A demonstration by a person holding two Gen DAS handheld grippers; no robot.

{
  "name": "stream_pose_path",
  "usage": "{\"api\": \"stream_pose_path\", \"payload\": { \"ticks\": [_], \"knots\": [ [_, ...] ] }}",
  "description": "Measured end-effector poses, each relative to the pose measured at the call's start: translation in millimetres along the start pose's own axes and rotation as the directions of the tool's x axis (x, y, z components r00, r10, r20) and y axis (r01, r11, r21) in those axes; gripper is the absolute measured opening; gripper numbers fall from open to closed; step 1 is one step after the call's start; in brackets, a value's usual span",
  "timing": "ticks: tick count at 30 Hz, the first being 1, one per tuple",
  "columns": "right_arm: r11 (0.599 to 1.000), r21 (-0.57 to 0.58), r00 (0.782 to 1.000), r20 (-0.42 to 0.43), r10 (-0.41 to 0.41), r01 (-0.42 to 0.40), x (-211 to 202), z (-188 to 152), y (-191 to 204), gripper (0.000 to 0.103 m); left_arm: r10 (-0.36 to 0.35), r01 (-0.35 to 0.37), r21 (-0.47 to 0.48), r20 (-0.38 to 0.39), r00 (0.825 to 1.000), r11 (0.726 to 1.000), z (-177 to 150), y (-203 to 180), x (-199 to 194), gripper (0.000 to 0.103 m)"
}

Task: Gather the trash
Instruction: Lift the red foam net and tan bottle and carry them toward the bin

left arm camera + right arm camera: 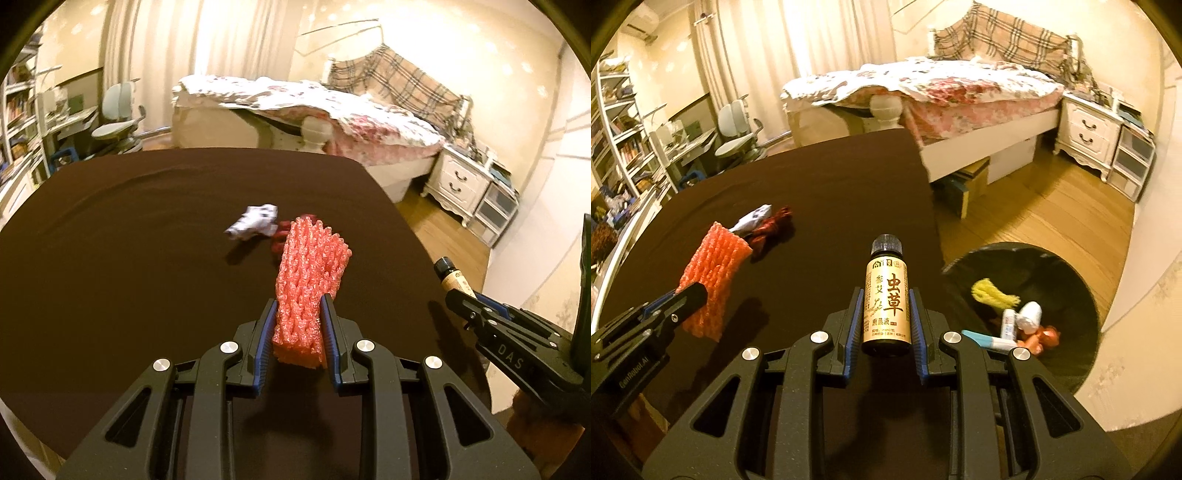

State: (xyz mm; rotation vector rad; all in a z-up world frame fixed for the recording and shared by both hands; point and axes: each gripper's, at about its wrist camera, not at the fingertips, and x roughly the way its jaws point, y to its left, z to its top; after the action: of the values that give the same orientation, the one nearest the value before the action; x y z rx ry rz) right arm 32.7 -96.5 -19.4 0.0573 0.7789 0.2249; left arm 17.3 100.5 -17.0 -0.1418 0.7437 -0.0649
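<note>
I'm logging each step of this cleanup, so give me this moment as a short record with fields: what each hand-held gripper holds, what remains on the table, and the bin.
left hand-held gripper: shut on pink foam net
right hand-held gripper: shut on small gold-labelled bottle, black cap pointing away
left on table: crumpled white wrapper, dark red scrap beside it
bin: black-lined, on the floor right of the table, already holding several pieces of trash

Our left tool (pixel 298 306) and right tool (pixel 885 295) are black angular frames with blue ribbed pads, silver round screws and white lettering.
</note>
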Motion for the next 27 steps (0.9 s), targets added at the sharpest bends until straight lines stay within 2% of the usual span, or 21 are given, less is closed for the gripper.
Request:
{"api": "stream_pose_path", "payload": {
  "ticks": [16, 27],
  "knots": [
    [0.989, 0.112, 0.995, 0.027, -0.096, 0.093, -17, -12, -66, 0.024, -0.104, 0.107, 0.152, -0.023, 0.994, 0.983, -2, -78, 19, 0.026],
    [0.974, 0.164, 0.986, 0.034, -0.161, 0.154, -20, -14, -98, 0.024, -0.135, 0.140, 0.215, -0.036, 0.990, 0.967, 1, -115, 36, 0.026]
  ]
}}
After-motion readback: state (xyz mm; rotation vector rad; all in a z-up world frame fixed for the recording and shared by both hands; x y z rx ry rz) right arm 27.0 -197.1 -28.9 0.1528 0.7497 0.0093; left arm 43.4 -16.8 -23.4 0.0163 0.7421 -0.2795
